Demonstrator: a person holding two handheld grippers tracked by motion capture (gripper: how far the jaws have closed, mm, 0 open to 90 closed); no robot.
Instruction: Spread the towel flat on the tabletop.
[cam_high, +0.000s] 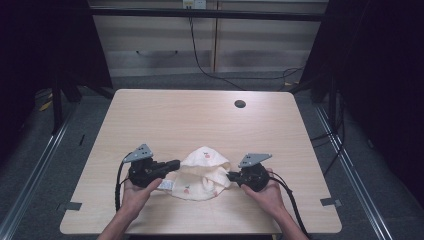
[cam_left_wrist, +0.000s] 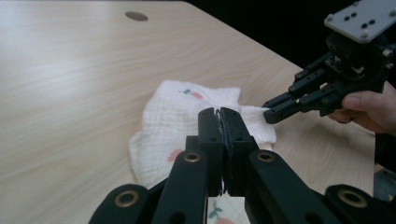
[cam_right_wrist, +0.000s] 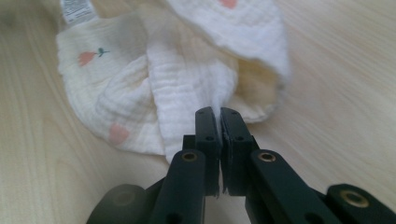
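1. Two hand-held grippers work one cloth (cam_high: 202, 175), a crumpled white muslin piece with small pink prints, lying on the near middle of the desk (cam_high: 200, 115)
2. The left hand-held gripper (cam_high: 172, 164) comes in from the cloth's left side; in the left gripper view its jaws stand pressed together over the cloth, with what looks like a thin fold of fabric nipped between them, so it appears to be gripping the cloth
3. The right hand-held gripper (cam_high: 231, 175) meets the cloth's right edge; in the right gripper view its jaws are likewise closed, with a ridge of cloth running into the slit between their tips
4. Judged from how it lies, the work is at an early stage: both sides seem gripped, but the cloth is bunched and doubled over itself, neither spread flat nor neatly folded, so the pulling out or folding is left to do
5. The high view gives the whole layout, both of the person's hands, and a dark round hole (cam_high: 240, 104) far back in the desk
6. The left gripper view shows the right hand-held gripper biting the far edge from the side
7. The right gripper view alone makes out a printed label (cam_right_wrist: 77, 9) at the cloth's far corner and the layered folds
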